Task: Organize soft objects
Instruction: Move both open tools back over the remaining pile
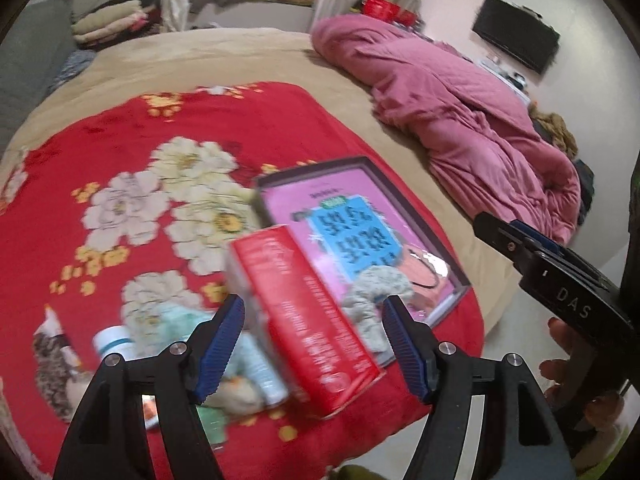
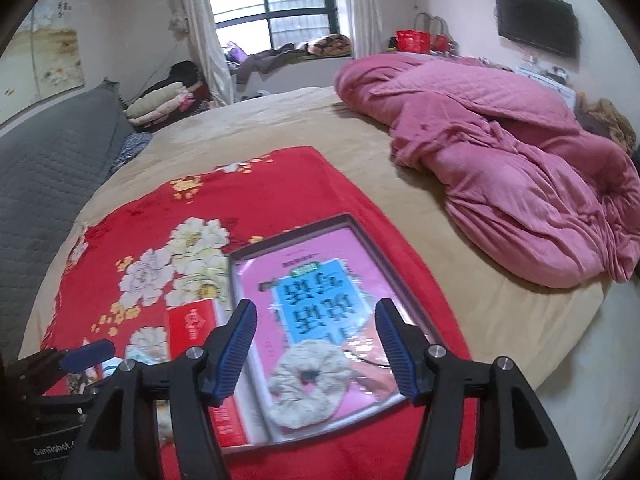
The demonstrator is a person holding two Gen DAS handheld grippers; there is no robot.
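Note:
A fluffy grey-white scrunchie (image 2: 308,384) lies at the near end of a shallow dark-rimmed tray (image 2: 288,236) with a pink and blue printed bottom. My right gripper (image 2: 317,308) hovers open above it, its blue pads clear of the scrunchie. In the left wrist view the same scrunchie (image 1: 376,292) lies in the tray (image 1: 320,165). A red carton (image 1: 308,320) lies along the tray's left side. My left gripper (image 1: 315,304) stands open over the carton without touching it. A pale green soft item (image 1: 176,320) lies left of the carton.
Everything rests on a red floral blanket (image 1: 120,140) spread over a tan bed. A white bottle (image 1: 114,340) and a speckled fluffy item (image 1: 52,360) lie at the blanket's near left. A bunched pink quilt (image 2: 500,168) fills the bed's right side.

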